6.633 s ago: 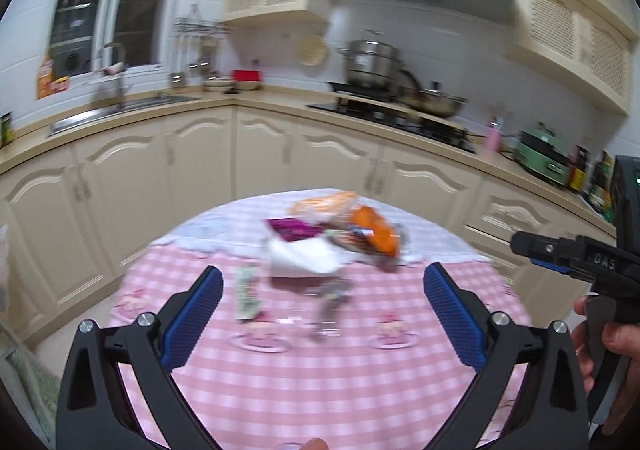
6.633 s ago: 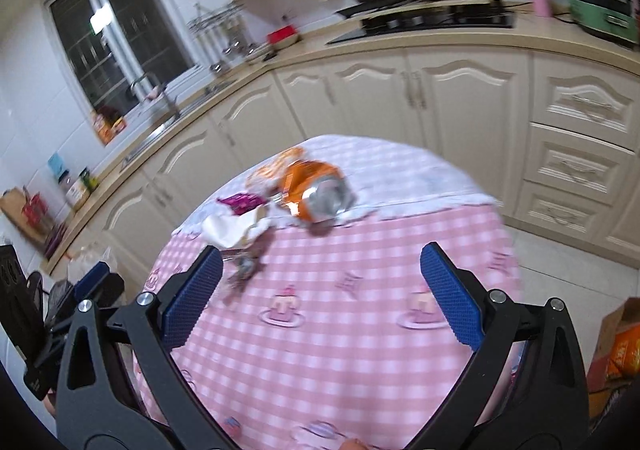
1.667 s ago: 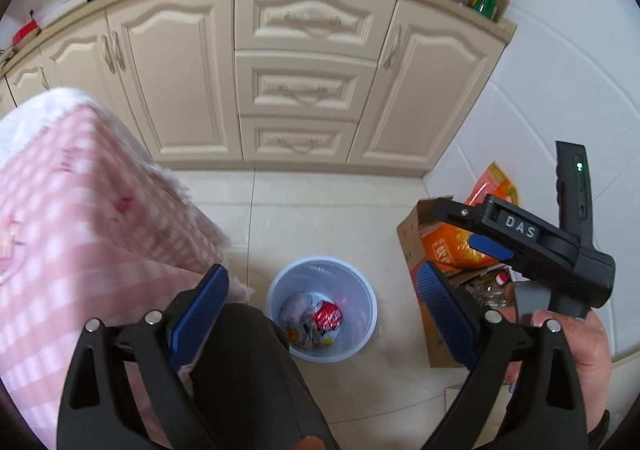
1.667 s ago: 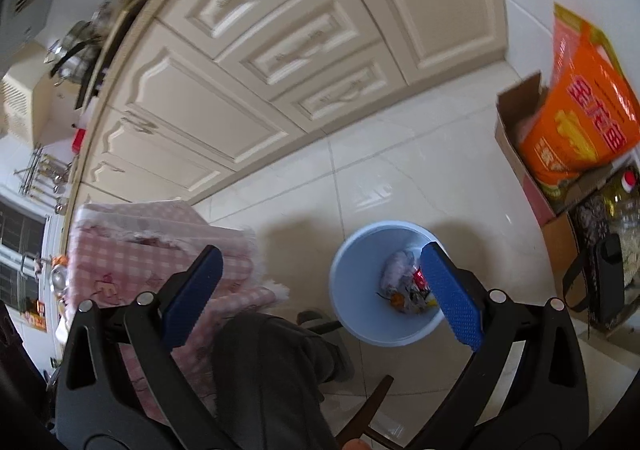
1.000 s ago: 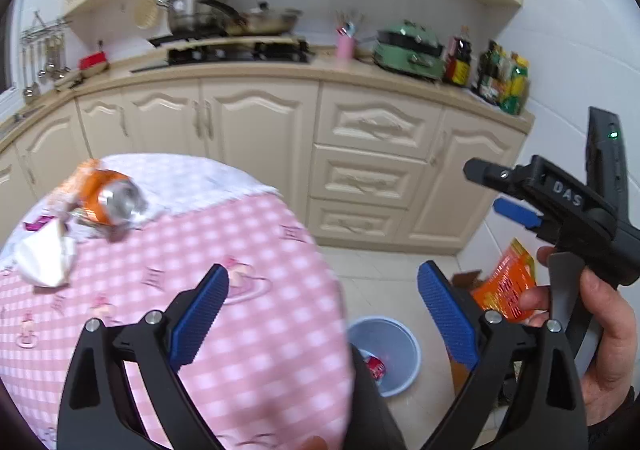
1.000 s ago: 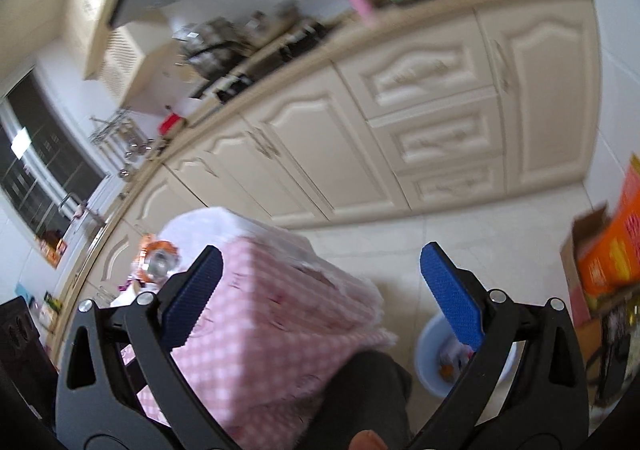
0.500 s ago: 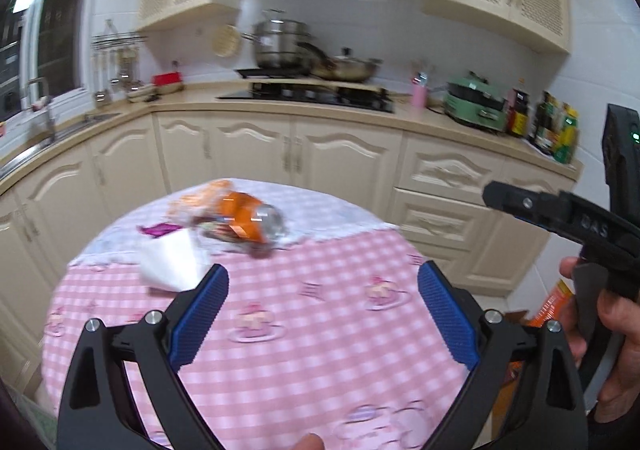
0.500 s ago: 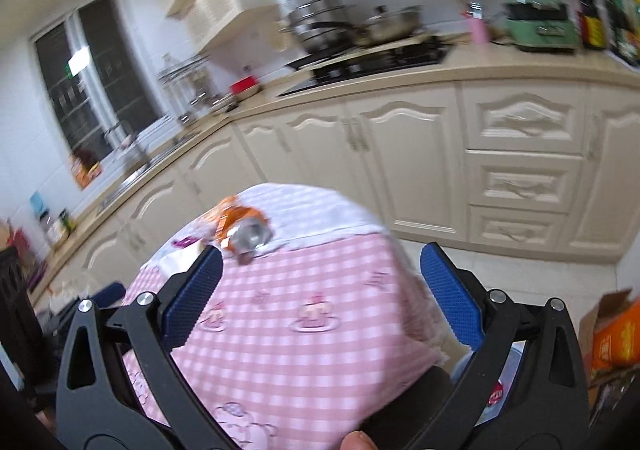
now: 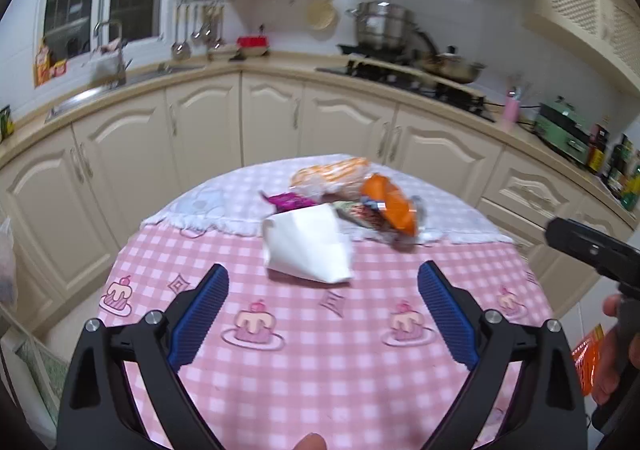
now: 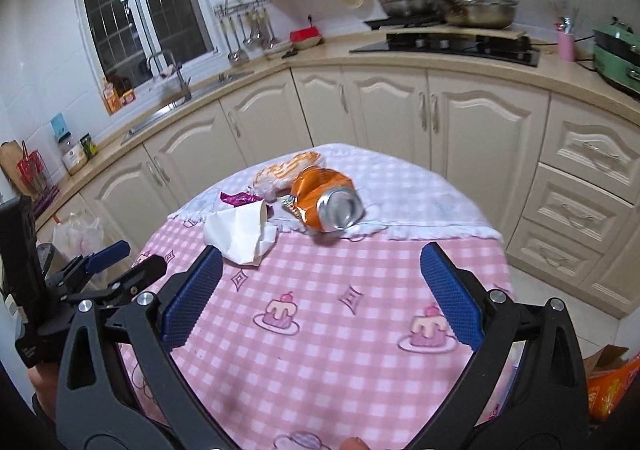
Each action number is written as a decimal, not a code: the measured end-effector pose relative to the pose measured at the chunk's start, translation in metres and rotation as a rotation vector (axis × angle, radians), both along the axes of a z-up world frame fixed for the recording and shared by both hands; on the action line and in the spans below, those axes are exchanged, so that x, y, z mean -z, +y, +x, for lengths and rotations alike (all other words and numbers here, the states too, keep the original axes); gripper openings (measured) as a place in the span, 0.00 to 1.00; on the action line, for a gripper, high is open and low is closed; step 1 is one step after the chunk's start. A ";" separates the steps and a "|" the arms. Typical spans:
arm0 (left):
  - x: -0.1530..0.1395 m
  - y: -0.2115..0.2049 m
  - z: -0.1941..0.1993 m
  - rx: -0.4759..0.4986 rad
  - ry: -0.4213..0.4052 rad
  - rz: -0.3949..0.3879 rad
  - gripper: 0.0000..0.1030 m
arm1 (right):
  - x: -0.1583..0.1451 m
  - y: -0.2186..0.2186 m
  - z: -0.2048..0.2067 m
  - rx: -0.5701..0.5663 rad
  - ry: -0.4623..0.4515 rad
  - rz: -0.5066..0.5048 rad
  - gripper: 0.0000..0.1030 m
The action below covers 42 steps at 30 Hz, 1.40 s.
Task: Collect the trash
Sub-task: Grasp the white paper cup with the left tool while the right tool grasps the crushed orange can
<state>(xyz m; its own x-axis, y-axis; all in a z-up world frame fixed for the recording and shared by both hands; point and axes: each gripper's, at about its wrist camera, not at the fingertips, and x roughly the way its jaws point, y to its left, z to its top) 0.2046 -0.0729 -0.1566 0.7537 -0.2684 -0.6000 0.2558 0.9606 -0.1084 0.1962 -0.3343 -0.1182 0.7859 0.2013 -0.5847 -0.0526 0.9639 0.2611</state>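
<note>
Trash lies heaped at the far side of the round table [image 10: 328,330] with its pink checked cloth: from left to right, a purple wrapper [image 10: 239,198], a crumpled white paper cup [image 10: 240,232], an orange-and-white bag [image 10: 286,172] and a crushed orange can [image 10: 328,198]. The left gripper [image 9: 322,296] and the right gripper [image 10: 320,290] both hang above the near cloth, jaws spread wide and empty.

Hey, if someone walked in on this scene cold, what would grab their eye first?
Probably the small heap of trash at the far side of the pink checked tablecloth: a crushed orange can lying on its side, with a flattened white paper cup just nearer. Both the left gripper and right gripper hang open and empty short of the pile.
</note>
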 end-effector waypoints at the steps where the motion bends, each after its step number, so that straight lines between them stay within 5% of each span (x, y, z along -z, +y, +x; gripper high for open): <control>1: 0.003 0.003 0.009 -0.015 0.011 -0.001 0.91 | 0.001 0.002 0.006 -0.006 0.011 0.006 0.94; 9: 0.040 0.015 0.079 -0.070 0.112 0.009 0.91 | 0.022 0.009 0.054 -0.023 0.120 0.027 0.94; 17: 0.082 0.006 0.126 -0.024 0.228 -0.001 0.90 | 0.037 0.000 0.085 -0.003 0.186 0.028 0.94; 18: 0.085 0.005 0.128 -0.012 0.234 -0.011 0.87 | 0.041 0.000 0.089 -0.002 0.197 0.030 0.94; 19: 0.089 0.003 0.131 0.011 0.248 -0.021 0.66 | 0.043 -0.001 0.091 -0.002 0.204 0.029 0.94; 21: 0.091 0.002 0.134 0.046 0.248 -0.063 0.48 | 0.048 -0.001 0.097 -0.001 0.218 0.023 0.94; 29: 0.089 0.011 0.133 0.078 0.237 -0.103 0.37 | 0.060 0.003 0.113 -0.004 0.252 0.003 0.94; 42: 0.078 0.050 0.106 0.054 0.219 -0.151 0.36 | 0.095 0.034 0.195 -0.066 0.322 -0.121 0.94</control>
<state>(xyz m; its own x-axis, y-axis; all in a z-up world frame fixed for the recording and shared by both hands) 0.3103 -0.0233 -0.2343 0.5922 -0.4035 -0.6974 0.2605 0.9150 -0.3081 0.3907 -0.2999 -0.2135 0.5450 0.1595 -0.8231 -0.0497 0.9861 0.1582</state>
